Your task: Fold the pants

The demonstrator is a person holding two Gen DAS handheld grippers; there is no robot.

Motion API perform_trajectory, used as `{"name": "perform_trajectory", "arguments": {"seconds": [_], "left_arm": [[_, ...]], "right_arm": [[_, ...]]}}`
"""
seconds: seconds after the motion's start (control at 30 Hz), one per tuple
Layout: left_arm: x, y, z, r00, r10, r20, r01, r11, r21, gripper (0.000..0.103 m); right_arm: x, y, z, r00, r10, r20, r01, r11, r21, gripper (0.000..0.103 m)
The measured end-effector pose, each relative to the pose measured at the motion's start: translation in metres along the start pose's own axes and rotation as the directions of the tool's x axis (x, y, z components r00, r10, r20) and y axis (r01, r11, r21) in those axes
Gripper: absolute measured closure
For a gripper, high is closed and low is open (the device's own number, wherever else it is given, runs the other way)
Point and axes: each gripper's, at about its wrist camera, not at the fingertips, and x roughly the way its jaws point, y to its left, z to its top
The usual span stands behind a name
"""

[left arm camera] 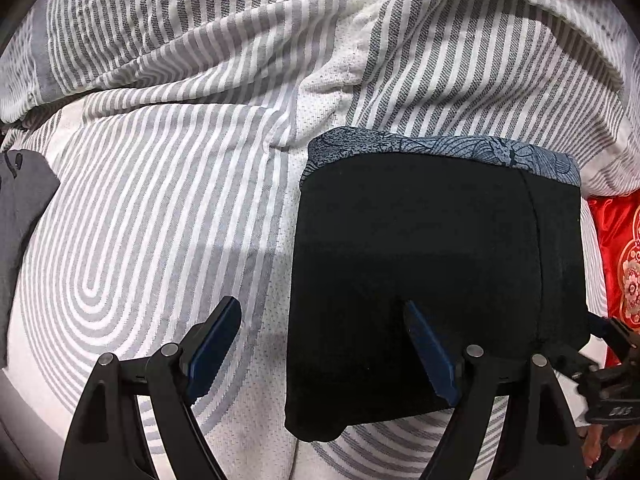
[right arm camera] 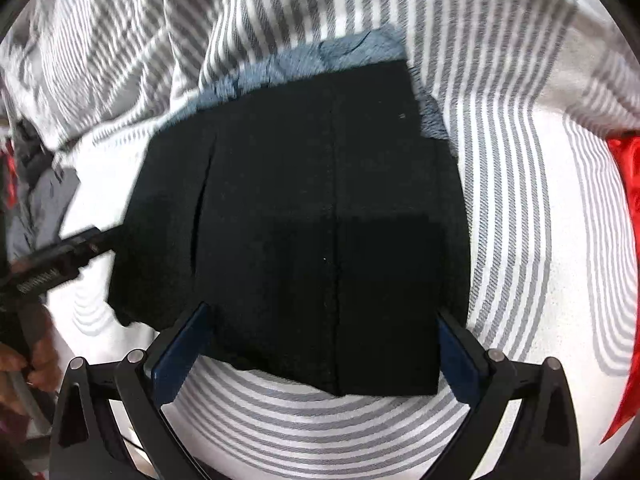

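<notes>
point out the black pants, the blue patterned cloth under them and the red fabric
black pants (left arm camera: 432,264), left wrist view, middle of folded stack
blue patterned cloth (left arm camera: 440,146), left wrist view, exposed top edge
red fabric (left arm camera: 618,240), left wrist view, right edge

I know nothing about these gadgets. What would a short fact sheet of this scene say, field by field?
Surface: bed cover with grey and white curved stripes, rumpled at the far side
Main item: black pants, folded into a compact block, lying flat
Under it: blue patterned cloth showing along the far edge
Left gripper: open, nothing held, over the pants' left edge
Right gripper: open, nothing held, above the pants' near edge
Side item: red embroidered fabric at the right
</notes>
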Motion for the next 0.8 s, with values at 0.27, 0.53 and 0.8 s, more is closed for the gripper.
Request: {"name": "perform_trajectory", "arguments": {"seconds": [0.27, 0.53, 0.8], "left_arm": [[0.002, -0.002, 0.0, 0.999, -0.039, -0.008, 0.039, 0.999, 0.014, 0.018], [0.002, 0.004, 0.019, 0.979, -0.194, -0.069, 0.2, 0.973, 0.111, 0.018], [0.028, 0.019, 0.038, 0.924, -0.335, -0.184, 0.349, 0.936, 0.047, 0.018]], "right_arm": [[-0.025, -0.036, -0.014, 0.994, 0.109, 0.026, -0.111, 0.989, 0.096, 0.002], [-0.041, -0.091, -0.01, 0.972, 0.225, 0.062, -0.233, 0.954, 0.192, 0.009], [-0.021, -0.122, 0.011, 0.947, 0.32, 0.027, -0.318, 0.921, 0.225, 0.009]]}}
